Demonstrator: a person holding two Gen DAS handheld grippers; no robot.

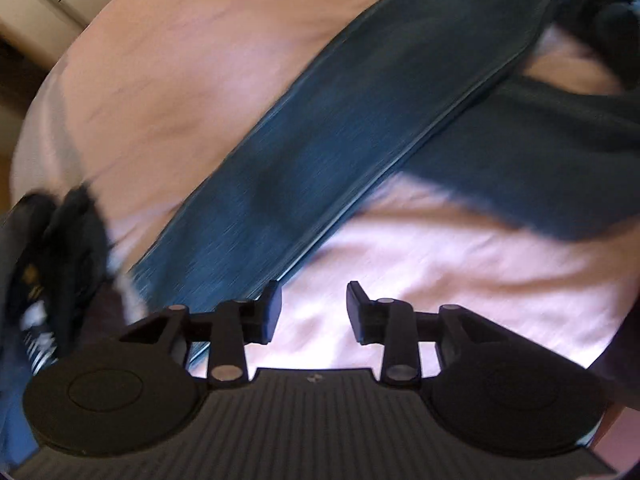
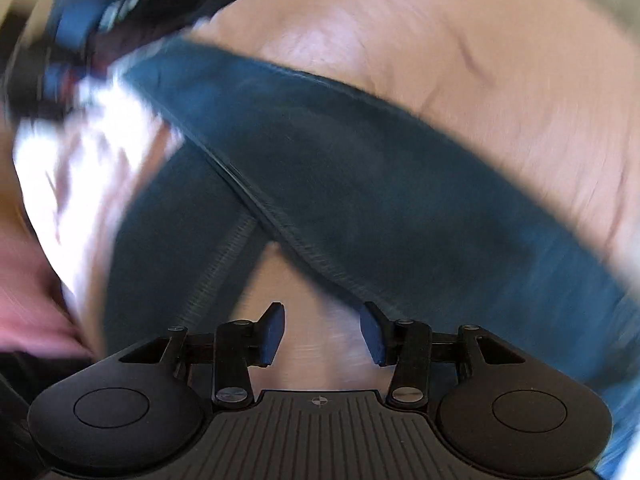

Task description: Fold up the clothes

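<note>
Dark blue jeans [image 1: 320,144] lie spread on a pink bedsheet [image 1: 180,72], one leg running as a long band from lower left to upper right in the left wrist view. My left gripper [image 1: 314,312] is open above bare sheet, with the jeans' seam edge just beside its left finger [image 1: 270,312]. In the right wrist view the jeans [image 2: 360,168] fork into two legs. My right gripper [image 2: 323,334] hangs open over the sheet showing in the fork, nothing between its pads, and the hem of one leg lies close to its right finger [image 2: 374,336].
A heap of dark clothes [image 1: 60,248] sits at the left edge of the bed. More mixed garments [image 2: 100,20] lie at the upper left in the right wrist view, with a pink cloth [image 2: 28,304] at the left. Pale furniture [image 1: 36,4] stands beyond the bed.
</note>
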